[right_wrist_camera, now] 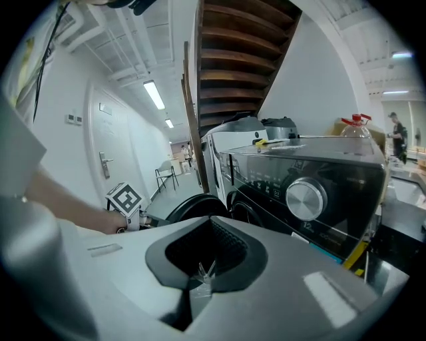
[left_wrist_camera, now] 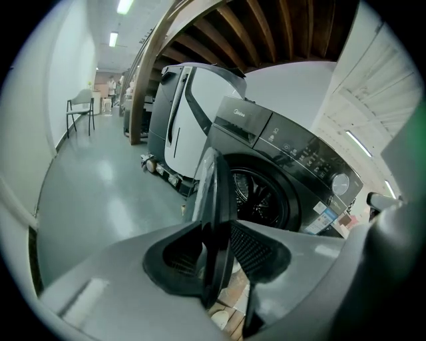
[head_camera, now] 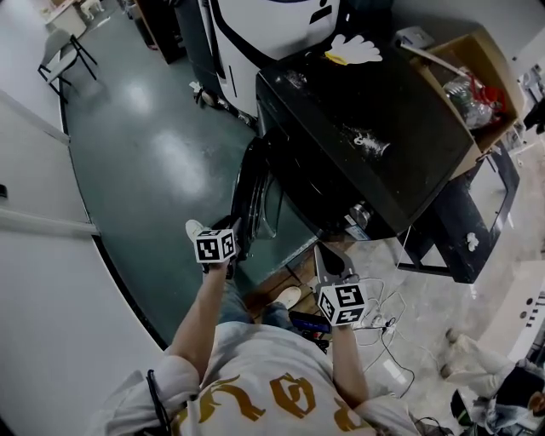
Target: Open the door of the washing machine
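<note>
The black front-load washing machine (head_camera: 375,128) stands at the middle right of the head view. Its round door (head_camera: 254,192) is swung out to the left, away from the drum opening (left_wrist_camera: 261,197). My left gripper (head_camera: 232,238) is shut on the outer rim of the door (left_wrist_camera: 212,180), and the rim runs straight between the left gripper's (left_wrist_camera: 216,256) jaws. My right gripper (head_camera: 328,258) hangs in front of the machine's lower right corner, shut with nothing in it. In the right gripper view the right gripper (right_wrist_camera: 203,270) points at the control panel knob (right_wrist_camera: 305,198).
A white appliance (head_camera: 264,25) stands to the left of the washer. A cardboard box (head_camera: 490,55) with a bottle sits at the washer's right, above a black stand (head_camera: 460,230). Cables (head_camera: 383,324) lie on the floor. A chair (head_camera: 64,51) is far back left.
</note>
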A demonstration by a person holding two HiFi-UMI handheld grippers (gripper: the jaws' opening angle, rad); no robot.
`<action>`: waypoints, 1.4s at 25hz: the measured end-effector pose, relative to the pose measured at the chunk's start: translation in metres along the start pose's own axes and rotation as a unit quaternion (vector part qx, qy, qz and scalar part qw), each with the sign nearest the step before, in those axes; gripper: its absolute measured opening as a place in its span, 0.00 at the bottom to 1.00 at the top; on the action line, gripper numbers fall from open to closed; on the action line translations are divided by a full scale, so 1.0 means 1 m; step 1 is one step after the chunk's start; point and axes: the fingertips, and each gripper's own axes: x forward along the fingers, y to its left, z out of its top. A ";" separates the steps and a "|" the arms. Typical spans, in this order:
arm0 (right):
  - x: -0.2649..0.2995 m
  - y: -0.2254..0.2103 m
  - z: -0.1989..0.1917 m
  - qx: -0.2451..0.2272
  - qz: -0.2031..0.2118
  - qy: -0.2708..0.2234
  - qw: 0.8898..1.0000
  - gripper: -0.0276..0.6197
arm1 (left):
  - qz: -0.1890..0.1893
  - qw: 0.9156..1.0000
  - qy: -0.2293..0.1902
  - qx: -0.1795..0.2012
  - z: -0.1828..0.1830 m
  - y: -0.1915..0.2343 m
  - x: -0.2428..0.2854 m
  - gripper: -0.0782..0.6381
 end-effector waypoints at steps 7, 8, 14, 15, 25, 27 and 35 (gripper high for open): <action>0.012 0.012 -0.001 -0.008 0.016 0.008 1.000 0.08 | 0.021 1.000 -0.009 -0.004 0.005 0.031 -0.009 0.30; 0.013 0.013 -0.001 -0.009 0.017 0.009 1.000 0.08 | 0.025 1.000 -0.010 -0.003 0.006 0.035 -0.010 0.30; 0.016 0.015 0.000 -0.011 0.021 0.014 1.000 0.08 | 0.049 0.999 -0.012 0.003 0.015 0.064 -0.018 0.31; 0.016 0.015 -0.001 -0.011 0.021 0.015 1.000 0.08 | 0.053 0.999 -0.012 0.005 0.017 0.069 -0.020 0.31; 0.018 0.015 -0.006 -0.007 0.024 0.022 0.999 0.08 | 0.091 0.995 -0.015 0.026 0.031 0.107 -0.027 0.33; 0.018 0.014 -0.005 -0.007 0.024 0.022 0.999 0.08 | 0.095 0.995 -0.013 0.028 0.034 0.111 -0.028 0.33; 0.020 0.013 -0.007 -0.006 0.022 0.023 0.999 0.08 | 0.098 0.994 -0.016 0.034 0.038 0.120 -0.029 0.33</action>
